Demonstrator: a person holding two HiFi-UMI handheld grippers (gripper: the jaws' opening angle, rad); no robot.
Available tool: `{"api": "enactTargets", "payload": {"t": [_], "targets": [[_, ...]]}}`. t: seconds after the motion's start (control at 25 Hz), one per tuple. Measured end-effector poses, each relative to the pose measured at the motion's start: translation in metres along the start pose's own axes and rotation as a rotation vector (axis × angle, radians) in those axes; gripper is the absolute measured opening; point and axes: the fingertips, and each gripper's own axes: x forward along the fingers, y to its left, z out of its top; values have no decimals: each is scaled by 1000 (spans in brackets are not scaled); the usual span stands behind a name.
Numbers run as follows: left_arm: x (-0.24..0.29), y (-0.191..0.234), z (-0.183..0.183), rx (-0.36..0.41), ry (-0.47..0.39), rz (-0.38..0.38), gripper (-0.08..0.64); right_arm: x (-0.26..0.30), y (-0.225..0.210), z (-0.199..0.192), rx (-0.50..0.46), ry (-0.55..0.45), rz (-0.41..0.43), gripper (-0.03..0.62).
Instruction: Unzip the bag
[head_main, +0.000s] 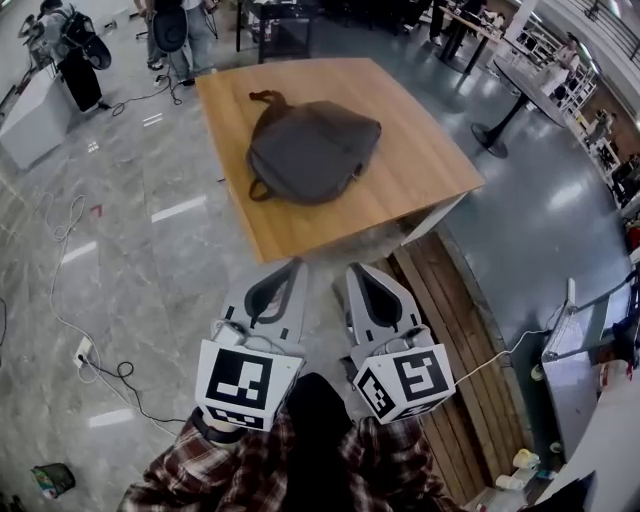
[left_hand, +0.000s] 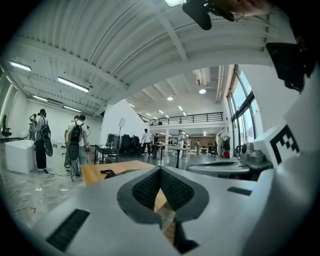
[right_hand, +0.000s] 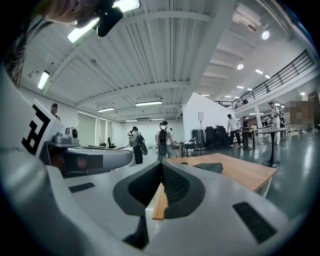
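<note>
A dark grey backpack (head_main: 312, 150) lies flat on a square wooden table (head_main: 420, 175), its carry handle toward the far left. In the head view both grippers hang short of the table's near edge, well away from the bag. My left gripper (head_main: 297, 263) is shut with nothing in it, its tips touching. My right gripper (head_main: 352, 268) is shut and empty as well. From the left gripper view (left_hand: 160, 169) only a strap of the bag (left_hand: 111, 172) shows on the tabletop. Over the right gripper (right_hand: 161, 164), the bag (right_hand: 210, 167) appears as a low dark shape.
Wooden planks (head_main: 470, 340) lie on the floor right of me beside the table. A white cable (head_main: 60, 260) and power strip (head_main: 82, 351) run along the floor at left. People stand beyond the table's far left corner (head_main: 170, 30). A round pedestal table (head_main: 500, 110) stands at right.
</note>
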Motion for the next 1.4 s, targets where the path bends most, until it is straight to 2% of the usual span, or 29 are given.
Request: {"api": "enactTargets", "payload": {"t": [0.32,0.76,1.16,1.4], "targets": [[95,50,-6,-9,22,0,8,92,-63,-3,12,22,-7,11],[248,94,39,15,-29,78,8,207,-175,51,-43,-27,84,11],[308,121,47,20,-15,108,8,253,-222,63,-46,-24,97,11],[330,127,42,15,25,50,8,269,-230,56,-26,-1,68,11]]}}
